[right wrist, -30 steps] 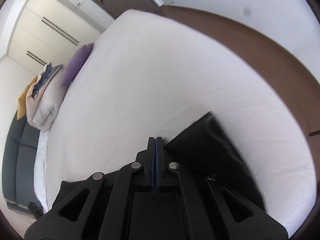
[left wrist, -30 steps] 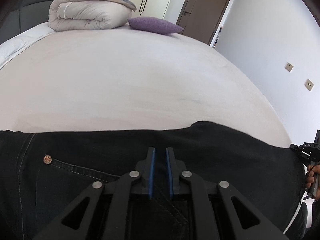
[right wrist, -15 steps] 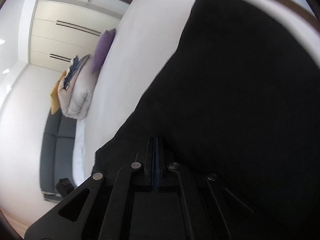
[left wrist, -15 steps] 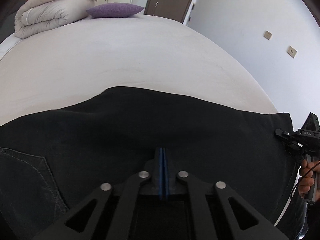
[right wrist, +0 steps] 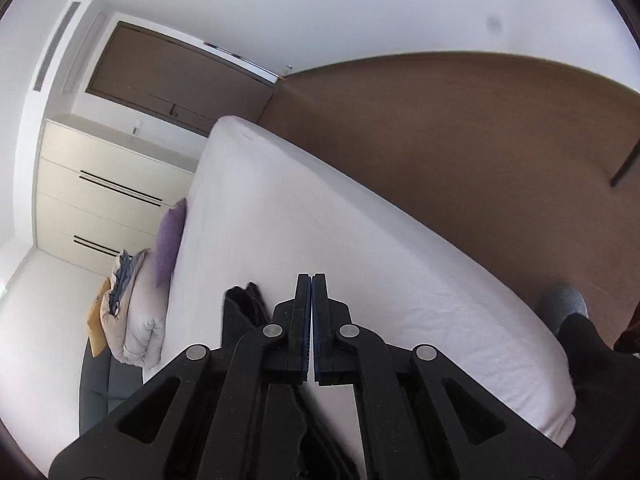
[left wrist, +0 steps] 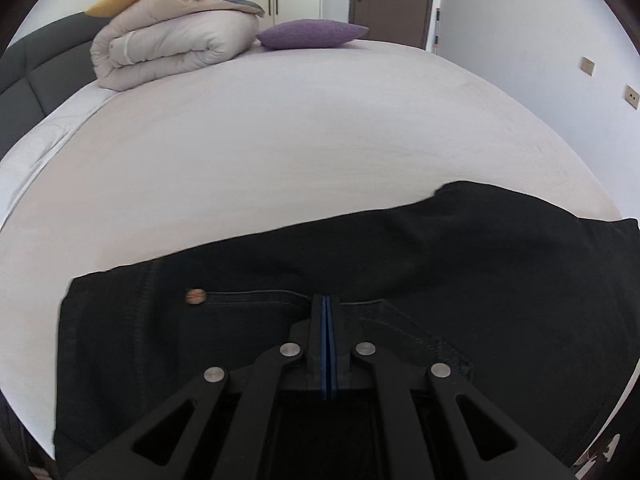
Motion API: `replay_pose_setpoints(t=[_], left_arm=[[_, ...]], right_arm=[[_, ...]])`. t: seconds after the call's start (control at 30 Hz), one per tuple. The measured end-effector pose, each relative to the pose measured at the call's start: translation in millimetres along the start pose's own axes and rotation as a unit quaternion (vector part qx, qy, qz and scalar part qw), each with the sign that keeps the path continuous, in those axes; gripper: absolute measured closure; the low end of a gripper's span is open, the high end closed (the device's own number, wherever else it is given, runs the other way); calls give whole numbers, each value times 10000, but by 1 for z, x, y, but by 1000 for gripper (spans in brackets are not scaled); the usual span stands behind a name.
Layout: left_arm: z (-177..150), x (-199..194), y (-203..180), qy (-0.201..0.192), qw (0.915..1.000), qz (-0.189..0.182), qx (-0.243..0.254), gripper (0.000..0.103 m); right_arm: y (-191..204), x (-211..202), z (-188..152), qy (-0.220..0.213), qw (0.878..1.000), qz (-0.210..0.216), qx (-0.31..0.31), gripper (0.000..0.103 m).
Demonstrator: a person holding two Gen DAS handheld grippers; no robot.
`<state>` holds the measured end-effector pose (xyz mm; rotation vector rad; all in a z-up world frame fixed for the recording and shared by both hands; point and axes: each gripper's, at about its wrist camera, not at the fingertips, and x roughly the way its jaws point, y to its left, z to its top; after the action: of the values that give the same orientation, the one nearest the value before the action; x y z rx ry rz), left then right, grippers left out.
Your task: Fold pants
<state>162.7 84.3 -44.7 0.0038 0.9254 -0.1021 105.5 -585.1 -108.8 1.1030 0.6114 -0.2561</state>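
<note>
Black jeans (left wrist: 440,280) lie flat across the near part of the white bed (left wrist: 280,140), waistband end to the left, with a copper rivet (left wrist: 196,296) by the pocket seam. My left gripper (left wrist: 326,300) is shut, its tips resting on the denim at the pocket edge; I see no fabric between the blue pads. In the right wrist view, my right gripper (right wrist: 311,278) is shut and empty over bare sheet, pointing toward the bed's far corner. A dark fold of the jeans (right wrist: 240,312) shows just left of it and under its frame.
A rolled beige duvet (left wrist: 172,48) and a purple pillow (left wrist: 312,34) sit at the head of the bed by the grey headboard (left wrist: 24,80). Brown floor (right wrist: 480,140) runs along the bed's right side, where a person's dark trouser leg and grey slipper (right wrist: 564,304) stand.
The left jaws went from slightly apart to shut; that view swung right along the jeans, then back to the riveted pocket. The right gripper swept over the jeans and now faces bare sheet.
</note>
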Motion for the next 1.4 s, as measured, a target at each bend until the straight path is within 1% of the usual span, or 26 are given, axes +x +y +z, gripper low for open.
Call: replay_pose_setpoints(t=[0.07, 0.1, 0.13, 0.2, 0.27, 0.3, 0.33, 0.4, 0.43, 0.47, 0.5, 0.53, 0.6, 0.7, 0.73, 0.8, 0.87, 0.97, 1.03, 1.07, 1.13, 1.17, 1.2, 1.27, 1.37, 1.4], left_arm=[[3, -15, 7, -192, 9993, -96, -294, 99], [3, -25, 1, -316, 9980, -279, -472, 98], [2, -33, -9, -439, 9953, -582, -644, 98], [3, -40, -47, -553, 9864, -1287, -859, 98], [-10, -42, -90, -545, 9782, -1840, -794, 98], [-16, -39, -110, -489, 9734, -2106, -760, 97], [-24, -34, -128, -444, 9706, -2269, -674, 92], [-36, -18, -149, -238, 9744, -2193, -431, 92], [-40, -7, -151, -67, 9759, -2142, -411, 93], [-46, -2, -146, -17, 9754, -2158, -455, 96], [-49, -1, -137, -73, 9748, -2162, -543, 99], [-51, 0, -127, -86, 9740, -2161, -666, 99], [-52, 0, -110, -122, 9728, -2129, -907, 99], [-48, 3, -84, -195, 9749, -1921, -1109, 99], [-50, 2, -79, -197, 9748, -1900, -1155, 99], [-58, -1, -71, -209, 9740, -1885, -1236, 99], [-59, 0, -67, -224, 9737, -1870, -1283, 99], [-60, -3, -65, -249, 9743, -1846, -1263, 99], [-60, -7, -63, -267, 9749, -1806, -1273, 99], [-61, -9, -61, -275, 9753, -1771, -1293, 99], [-58, -12, -64, -290, 9761, -1685, -1344, 99], [-58, -17, -62, -309, 9771, -1610, -1360, 99], [-58, -25, -59, -370, 9773, -1574, -1370, 99], [-54, -42, -57, -570, 9779, -1513, -1329, 99], [-39, -53, -63, -694, 9782, -1519, -1231, 98], [-34, -53, -67, -697, 9780, -1556, -1200, 95]], right_arm=[[21, -13, -11, 145, 9988, 325, -350, 103], [39, -13, -24, 357, 9966, 535, -521, 103], [59, -4, -44, 634, 9927, 754, -697, 103], [103, 24, -95, 1266, 9799, 1173, -1000, 103], [128, 53, -147, 1988, 9623, 1464, -1142, 103], [135, 66, -173, 2340, 9529, 1514, -1196, 103], [136, 72, -203, 2632, 9452, 1470, -1253, 103], [128, 84, -236, 2894, 9380, 1342, -1359, 103], [118, 88, -240, 2919, 9388, 1208, -1372, 103], [105, 85, -241, 2886, 9422, 1114, -1291, 103], [90, 76, -238, 2790, 9461, 1197, -1125, 103], [83, 71, -228, 2623, 9509, 1256, -1056, 103], [80, 82, -218, 2270, 9610, 1124, -1108, 103], [55, 81, -182, 1914, 9725, 1119, -711, 103], [49, 80, -166, 1758, 9759, 1075, -721, 103], [30, 59, -138, 1463, 9809, 1024, -771, 103], [15, 46, -113, 1096, 9879, 876, -665, 103], [-8, 26, -80, 662, 9928, 898, -445, 103], [-21, 6, -60, 222, 9972, 541, -459, 103], [-36, -4, -48, 38, 9991, 372, -210, 103], [-67, -24, -29, -154, 9984, 378, 386, 103], [-72, -37, -23, -276, 9982, 381, 378, 103], [-70, -47, -21, -363, 9985, 344, 231, 101], [-62, -66, -18, -414, 9983, 404, -78, 100], [-47, -76, -23, -279, 9969, 583, -438, 100], [-47, -79, -22, -169, 9964, 645, -531, 100]])
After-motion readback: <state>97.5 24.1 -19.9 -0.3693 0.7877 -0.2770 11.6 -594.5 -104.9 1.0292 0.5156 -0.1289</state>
